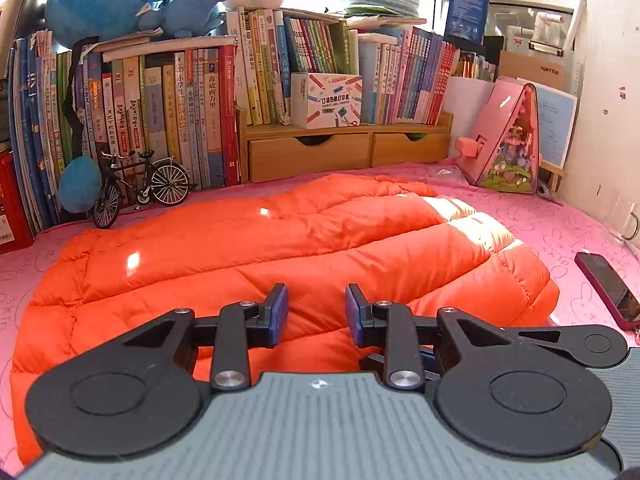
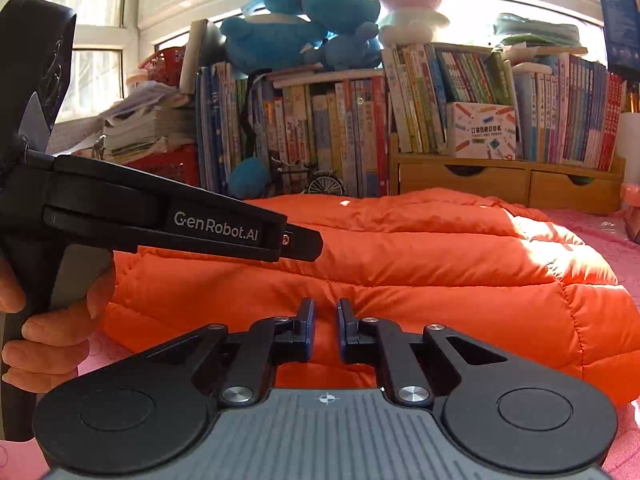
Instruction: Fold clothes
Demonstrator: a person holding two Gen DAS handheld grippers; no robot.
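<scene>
Firstly, in the left wrist view, an orange puffer jacket [image 1: 280, 248] is seen spread on a pink mat [image 1: 568, 236], folded into long padded rolls, with sunlight on its right part. The left gripper [image 1: 316, 312] is held low over the near edge of the jacket. Its jaws are partly apart, and orange cloth is seen in the gap between them; whether the pads press on the cloth cannot be told. A dark phone [image 1: 608, 286] is laid on the mat to the right of the jacket, apart from it. Behind the jacket a small model bicycle [image 1: 140, 186] is placed before a row of books [image 1: 160, 116], and a wooden shelf with two drawers [image 1: 344, 150] is seen in the middle. A pink triangular box [image 1: 508, 140] stands at the right.

Next, in the right wrist view, the same jacket [image 2: 400, 264] fills the middle. The right gripper [image 2: 326, 330] is held at its near edge with the jaws almost together; only a narrow gap is left, and no cloth is seen caught in it. At the left, the other gripper's body is seen from the side, held by a hand [image 2: 48, 320]. Blue plush toys [image 2: 304, 20] are set on top of the books.
</scene>
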